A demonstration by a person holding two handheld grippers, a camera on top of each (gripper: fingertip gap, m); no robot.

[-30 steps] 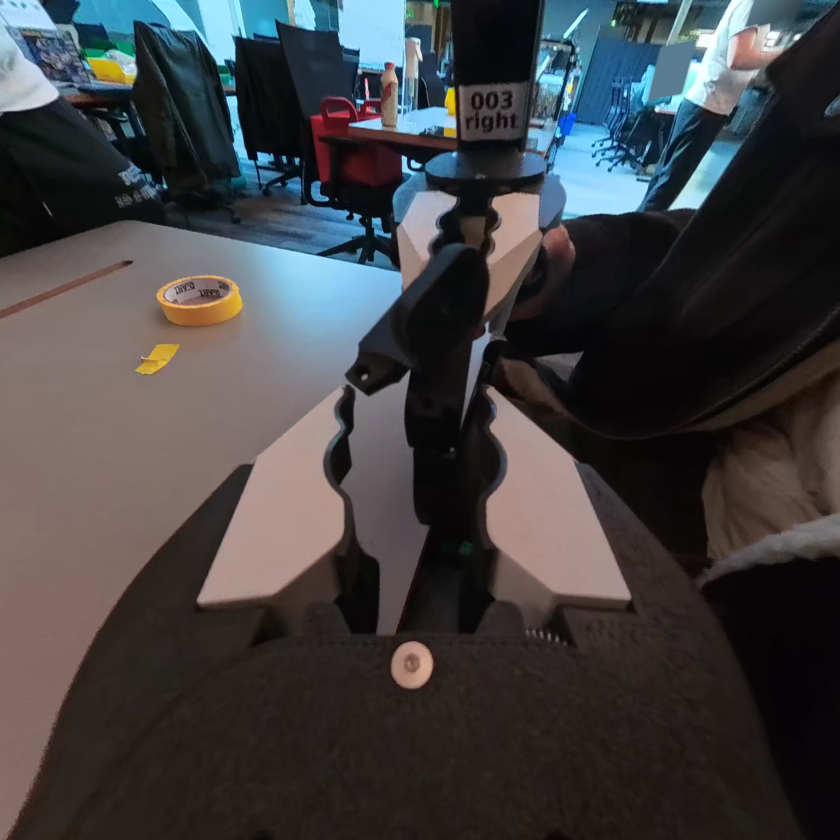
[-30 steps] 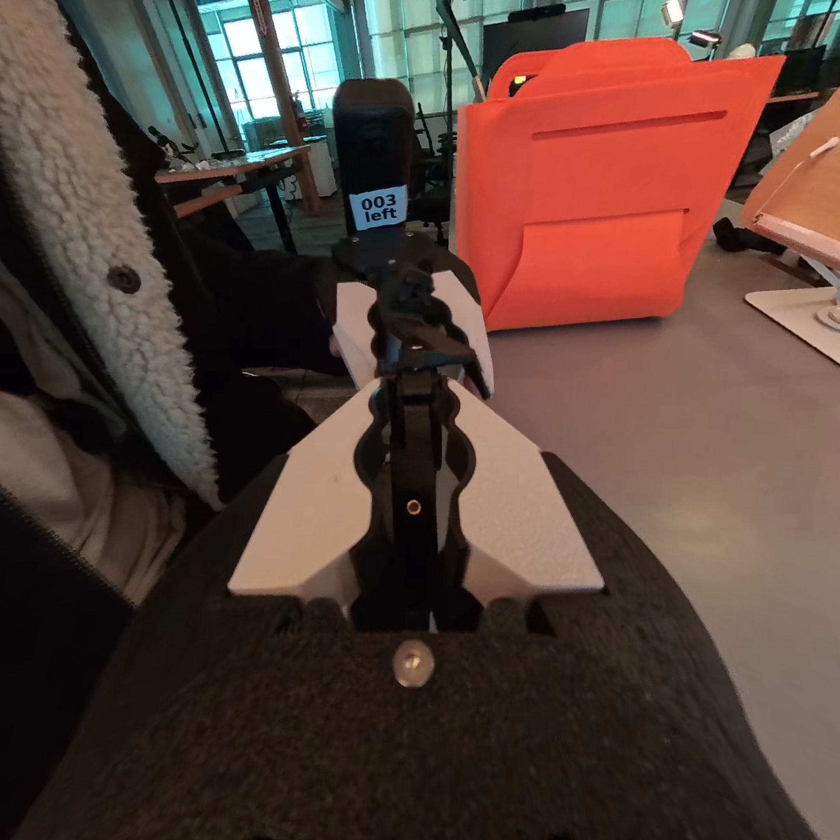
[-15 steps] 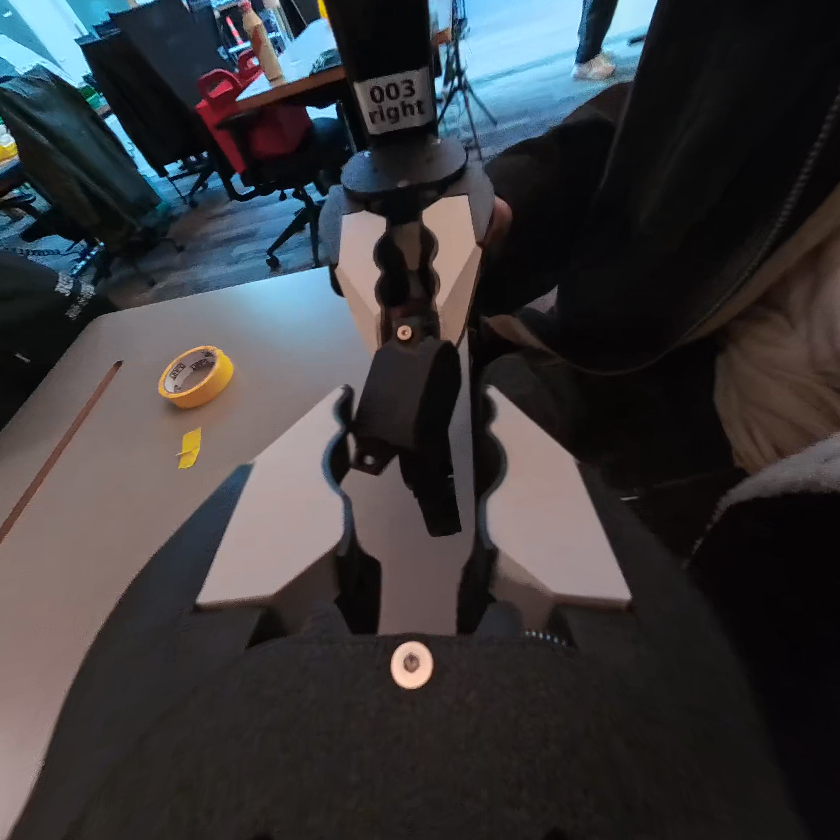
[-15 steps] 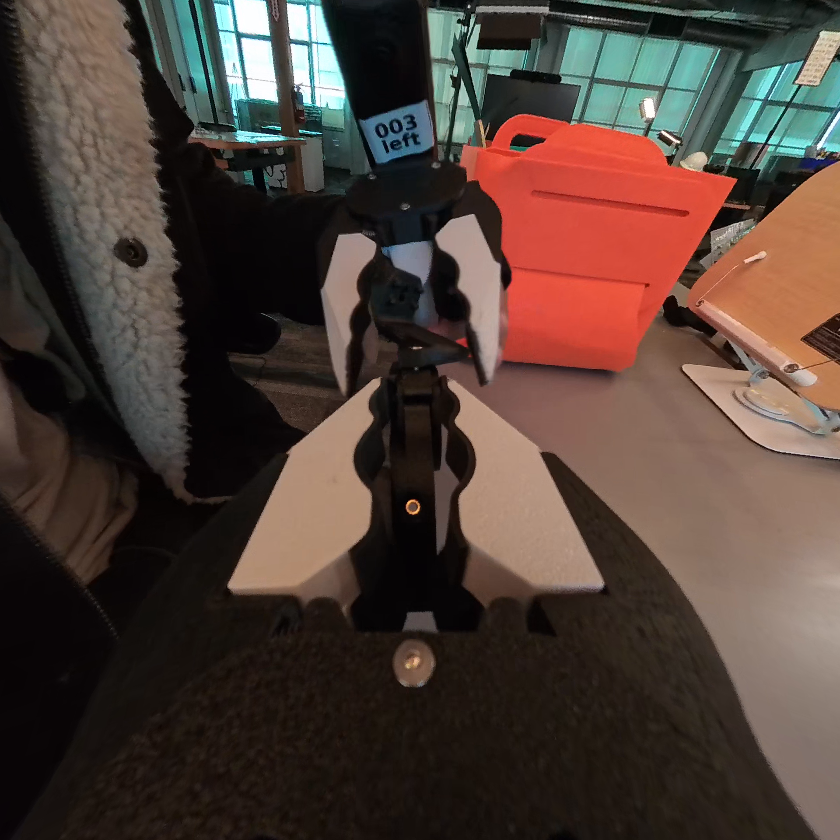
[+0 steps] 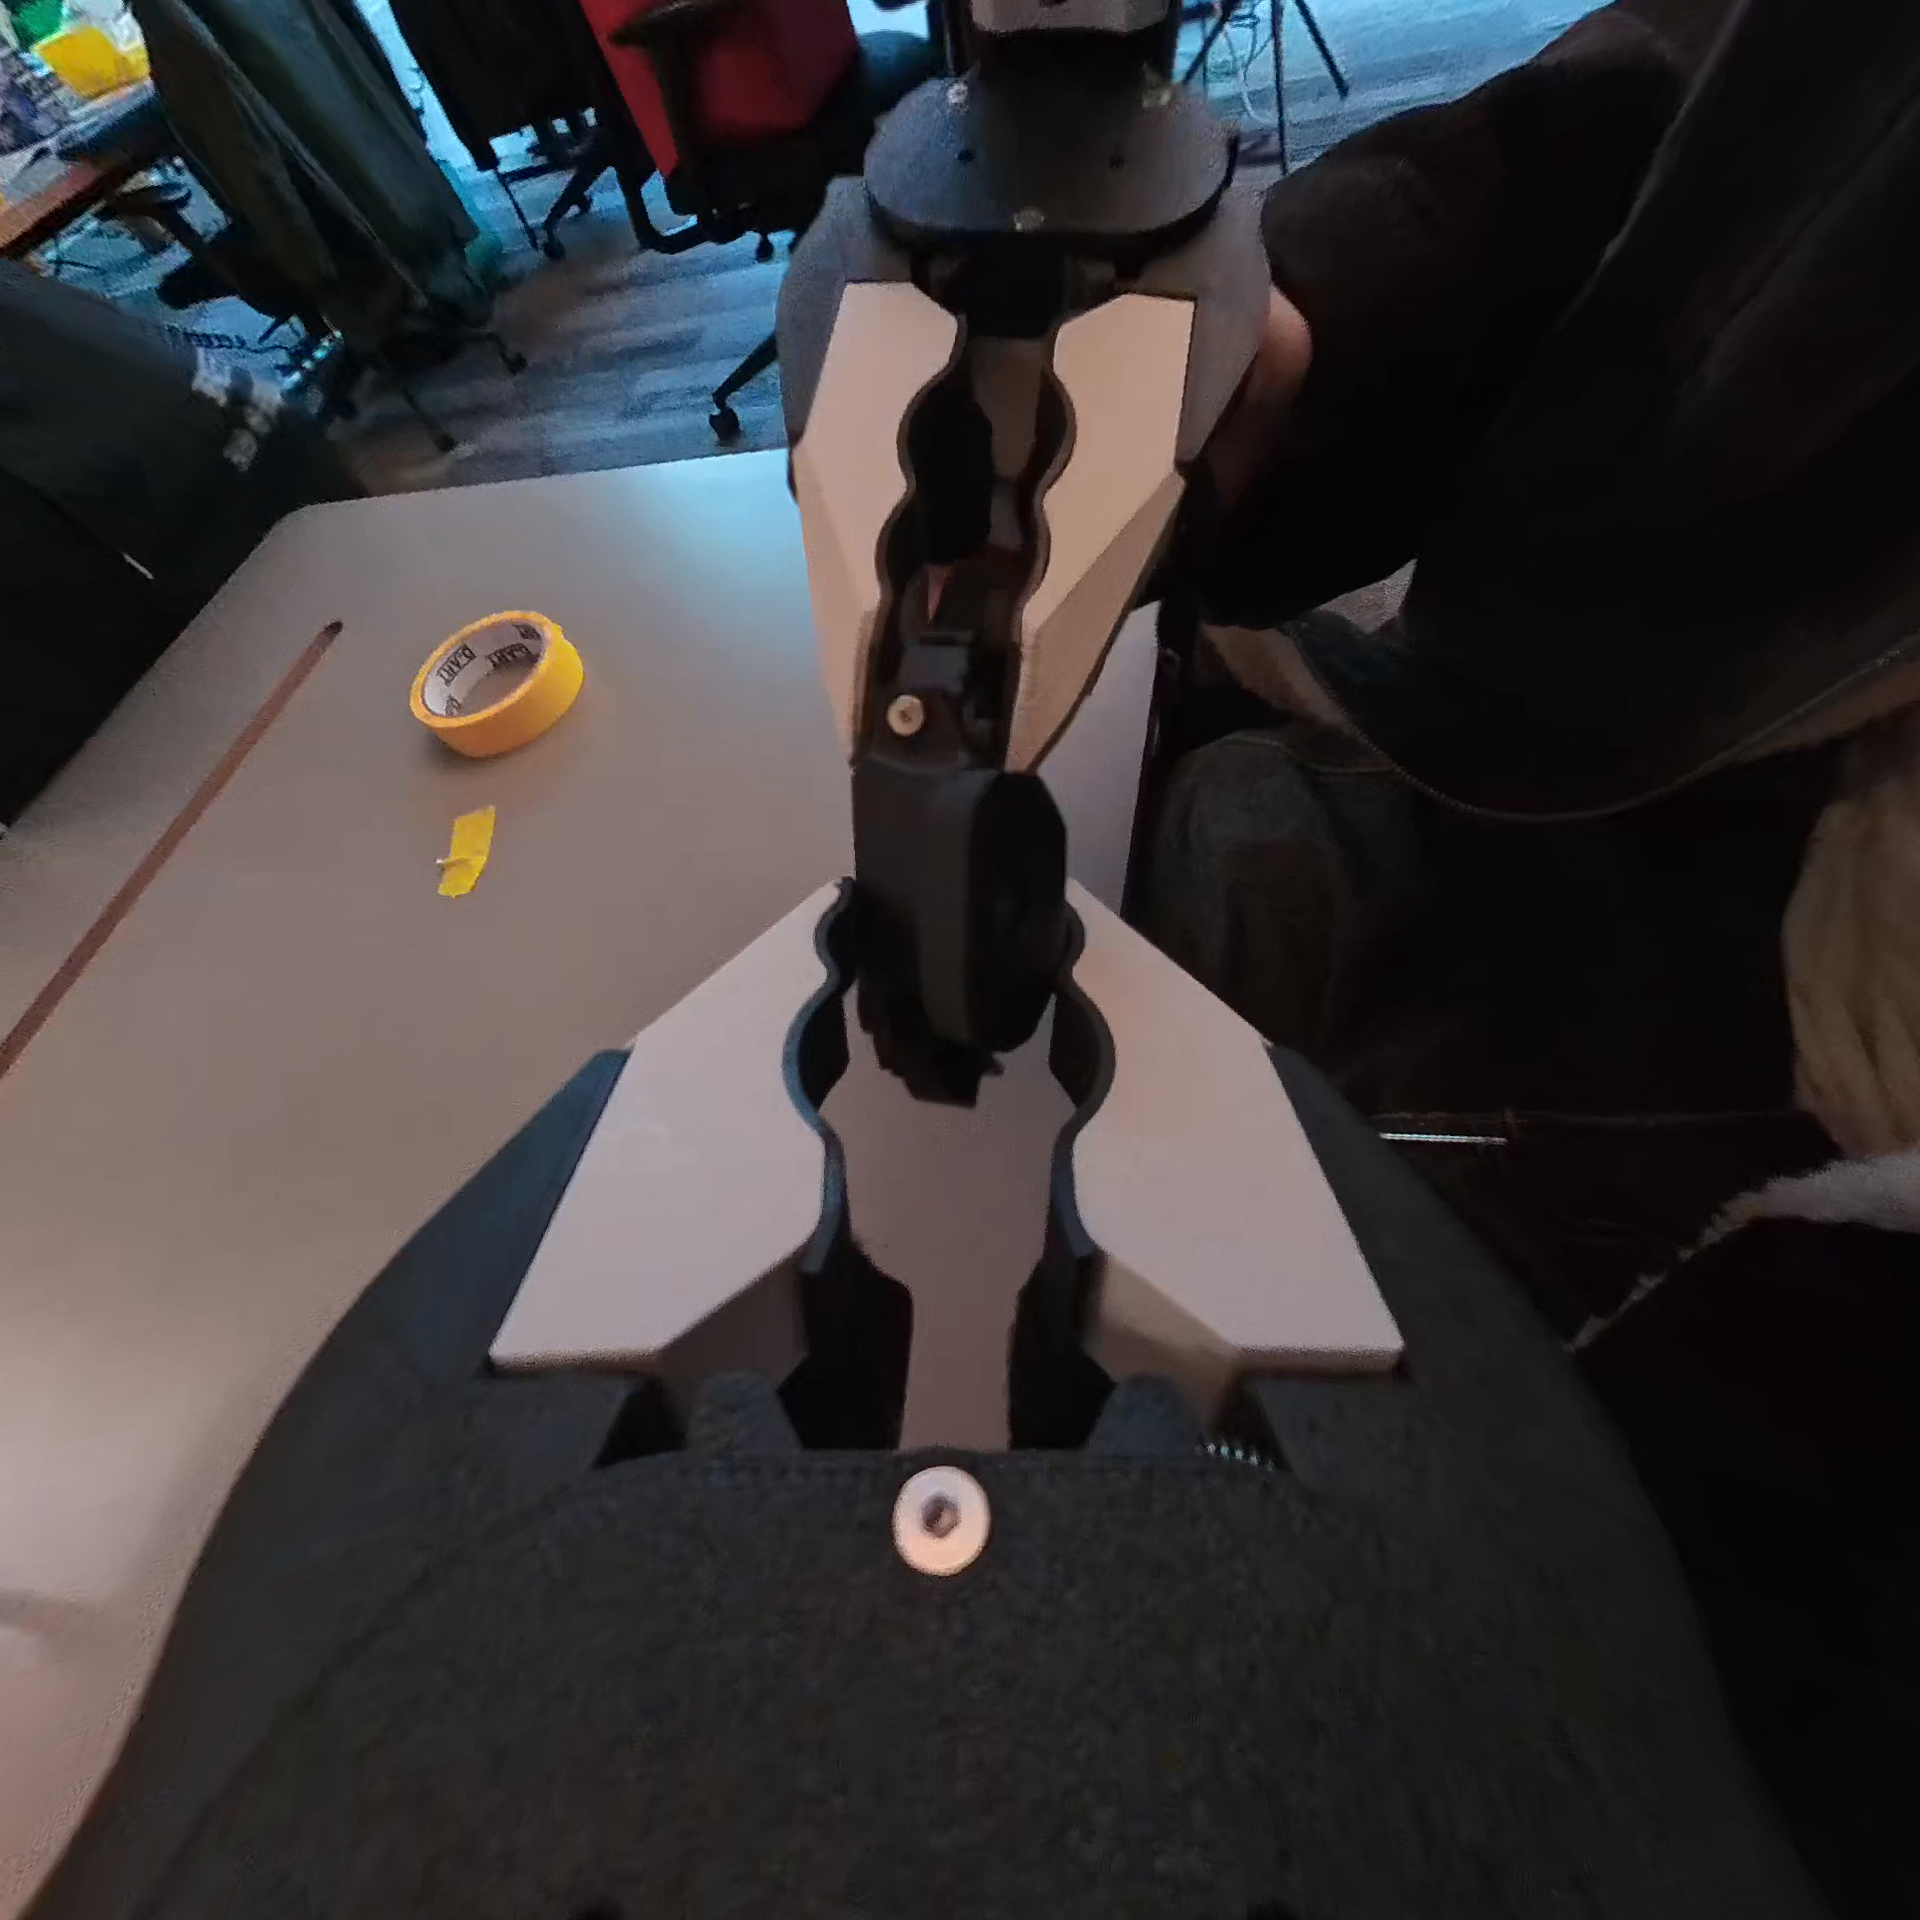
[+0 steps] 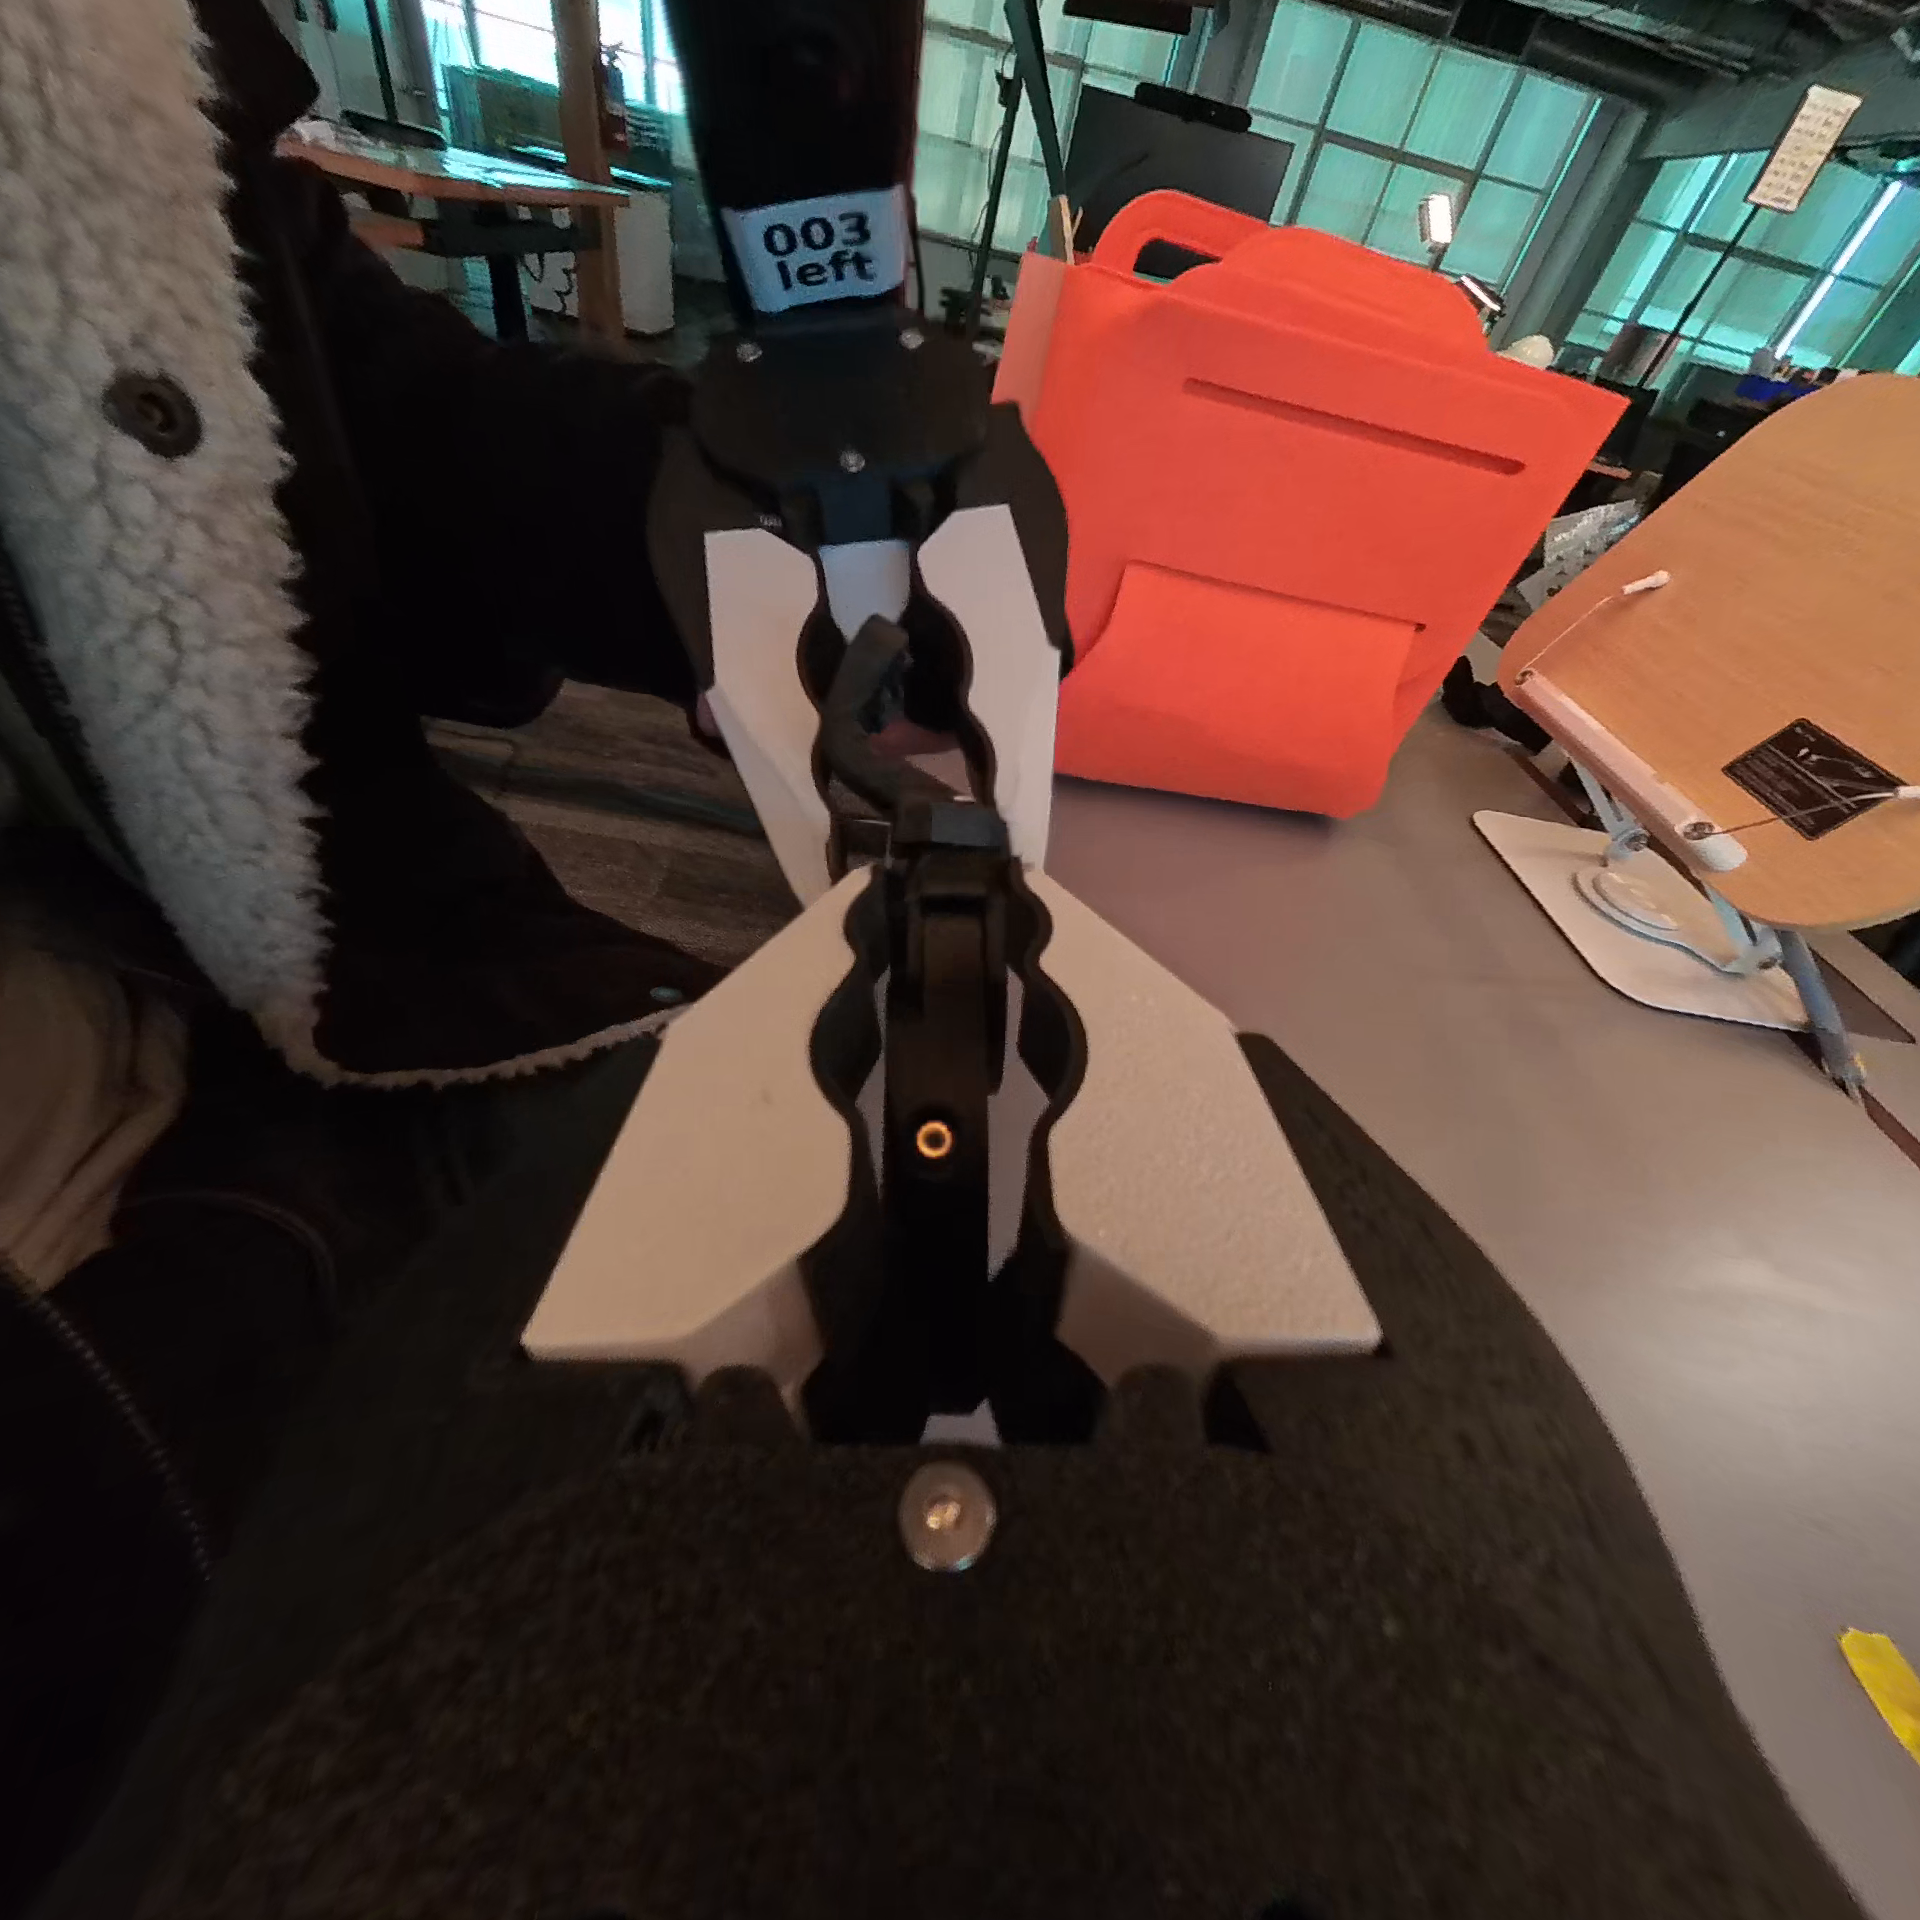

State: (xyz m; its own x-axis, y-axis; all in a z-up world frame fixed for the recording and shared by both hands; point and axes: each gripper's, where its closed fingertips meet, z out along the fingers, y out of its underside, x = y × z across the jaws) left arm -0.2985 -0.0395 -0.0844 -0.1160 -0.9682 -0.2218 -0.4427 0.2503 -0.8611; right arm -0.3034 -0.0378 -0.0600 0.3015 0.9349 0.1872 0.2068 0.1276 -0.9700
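Observation:
My two grippers face each other tip to tip above the near edge of the grey table [image 5: 260,1039]. My right gripper [image 6: 940,894] is shut on a black jointed plastic part [image 6: 935,1039] with a brass insert, held lengthwise between its jaws. The part's thick free end [image 5: 966,883] sticks out and lies between the tips of my left gripper [image 5: 956,914], whose jaws stand apart. The right gripper [image 5: 940,748] shows upright in the left wrist view. The left gripper [image 6: 914,821] shows in the right wrist view, with the part's hinged end between its fingers.
A yellow tape roll [image 5: 497,681] and a yellow tape scrap [image 5: 465,836] lie on the table to the left. An orange felt bag [image 6: 1278,540] and a tilted wooden board on a white stand [image 6: 1714,665] stand on the table. A person's dark fleece-lined coat [image 6: 125,582] is close by. Less than 4 cm separates the two grippers' tips.
The black part has slid out from deep between my left gripper's fingers to their tips. Both views have tilted downward, and the two grippers stand a little farther apart.

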